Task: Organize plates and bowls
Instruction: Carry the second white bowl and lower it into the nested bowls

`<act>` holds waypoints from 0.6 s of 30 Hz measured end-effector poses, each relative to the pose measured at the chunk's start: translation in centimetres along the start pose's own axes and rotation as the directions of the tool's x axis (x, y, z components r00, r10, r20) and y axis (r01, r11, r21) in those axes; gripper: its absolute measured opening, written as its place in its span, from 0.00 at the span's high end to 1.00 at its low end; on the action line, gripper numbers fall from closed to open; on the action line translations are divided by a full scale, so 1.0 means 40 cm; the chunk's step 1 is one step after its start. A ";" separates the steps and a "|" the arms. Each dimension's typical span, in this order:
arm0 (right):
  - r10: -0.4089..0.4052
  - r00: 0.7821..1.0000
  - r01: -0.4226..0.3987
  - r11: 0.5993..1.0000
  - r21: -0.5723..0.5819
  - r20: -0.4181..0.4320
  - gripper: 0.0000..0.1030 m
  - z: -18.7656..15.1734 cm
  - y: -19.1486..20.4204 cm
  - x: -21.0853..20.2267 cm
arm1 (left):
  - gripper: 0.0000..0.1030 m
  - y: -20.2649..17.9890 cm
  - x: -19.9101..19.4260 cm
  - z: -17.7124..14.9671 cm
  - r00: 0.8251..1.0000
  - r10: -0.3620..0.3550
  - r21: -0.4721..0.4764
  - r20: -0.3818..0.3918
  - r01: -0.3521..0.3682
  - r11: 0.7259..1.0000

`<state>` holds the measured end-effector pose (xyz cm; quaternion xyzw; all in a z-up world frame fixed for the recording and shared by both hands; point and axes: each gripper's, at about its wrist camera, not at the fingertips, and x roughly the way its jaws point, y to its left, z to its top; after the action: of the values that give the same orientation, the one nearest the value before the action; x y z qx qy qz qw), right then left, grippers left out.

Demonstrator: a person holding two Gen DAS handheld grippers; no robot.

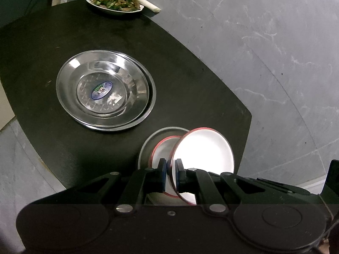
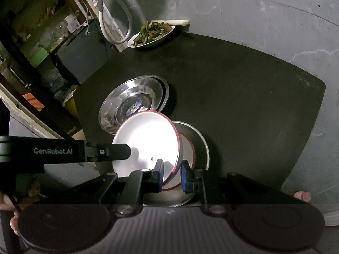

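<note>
Closest in, left gripper [image 1: 172, 170] clamped narrow on the rim of a white plate with a red edge [image 1: 203, 148], blue pads pressed to either face, plate tilted steeply up off the table. In the right wrist view, same white plate [image 2: 146, 139] leaning over to the left, with the left gripper's black arm reaching in across it from the left. Right gripper [image 2: 172, 174] set astride the plate's lower right rim, jaws narrow; left blue pad against the white inner face, right pad just beside the red edge, contact there too fine to tell. Directly under and just past the fingertips, a second red-rimmed dish [image 1: 161, 148] lying inside a wider steel plate [image 1: 148, 141] flat on the black table [image 1: 190, 84]. A fingertip [image 2: 302, 195] visible at the table's near edge, to the right of the right gripper.

Farther ahead and to the left of both grippers, a stack of shiny steel plates [image 1: 106, 90], upper one shifted slightly off the lower, blue oval sticker in its centre; apart from the nearer steel plate. Beyond, at the far edge of the table, a white dish of green and brown food [image 1: 115, 1] with a pale stick-like thing [image 1: 148, 4] just beside it. Past the table, grey marbled floor [image 1: 264, 53].
</note>
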<state>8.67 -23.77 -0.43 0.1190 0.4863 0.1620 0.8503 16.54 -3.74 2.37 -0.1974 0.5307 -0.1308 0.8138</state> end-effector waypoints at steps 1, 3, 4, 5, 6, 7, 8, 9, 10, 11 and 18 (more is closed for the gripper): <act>0.000 1.000 0.000 1.000 0.003 0.000 0.82 -0.002 -0.001 0.000 | 0.93 0.000 0.002 0.000 1.000 0.000 0.000 -0.003 0.000 1.000; -0.001 1.000 0.001 1.000 0.011 -0.004 0.82 -0.004 -0.005 0.002 | 0.93 0.001 0.008 0.001 1.000 0.004 0.003 -0.011 -0.004 1.000; 0.000 1.000 0.000 1.000 0.016 -0.007 0.82 -0.005 -0.008 0.004 | 0.93 0.001 0.011 0.002 1.000 0.006 0.004 -0.016 -0.006 1.000; 0.000 1.000 0.000 1.000 0.020 -0.009 0.82 -0.005 -0.009 0.006 | 0.93 0.000 0.015 0.002 1.000 0.010 0.005 -0.019 -0.010 1.000; 0.000 1.000 0.000 1.000 0.024 -0.012 0.82 -0.005 -0.010 0.008 | 0.93 0.000 0.019 0.003 1.000 0.016 0.008 -0.023 -0.016 1.000; -0.001 1.000 0.001 1.000 0.025 -0.015 0.82 -0.003 -0.011 0.012 | 0.93 0.000 0.023 0.004 0.999 0.024 0.011 -0.028 -0.024 1.000; -0.002 1.000 0.002 1.000 0.026 -0.018 0.82 -0.002 -0.009 0.016 | 0.93 0.002 0.025 0.004 0.999 0.028 0.013 -0.031 -0.028 1.000; -0.003 1.000 0.003 1.000 0.026 -0.022 0.82 -0.001 -0.008 0.020 | 0.93 0.004 0.028 0.006 0.999 0.032 0.013 -0.033 -0.031 0.999; -0.004 1.000 0.005 1.000 0.025 -0.025 0.82 0.000 -0.006 0.024 | 0.93 0.006 0.031 0.007 0.999 0.034 0.013 -0.035 -0.034 0.999; -0.007 1.000 0.008 1.000 0.026 -0.027 0.82 0.001 -0.005 0.028 | 0.93 0.007 0.033 0.010 0.999 0.037 0.015 -0.036 -0.036 0.999; -0.018 0.999 0.019 0.999 0.038 -0.028 0.82 0.004 0.000 0.045 | 0.93 0.015 0.048 0.017 0.997 0.048 0.016 -0.060 -0.047 0.999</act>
<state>9.65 -23.08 -1.77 0.1283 0.5021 0.1464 0.8426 17.94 -3.89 0.76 -0.1749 0.5588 -0.1212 0.8015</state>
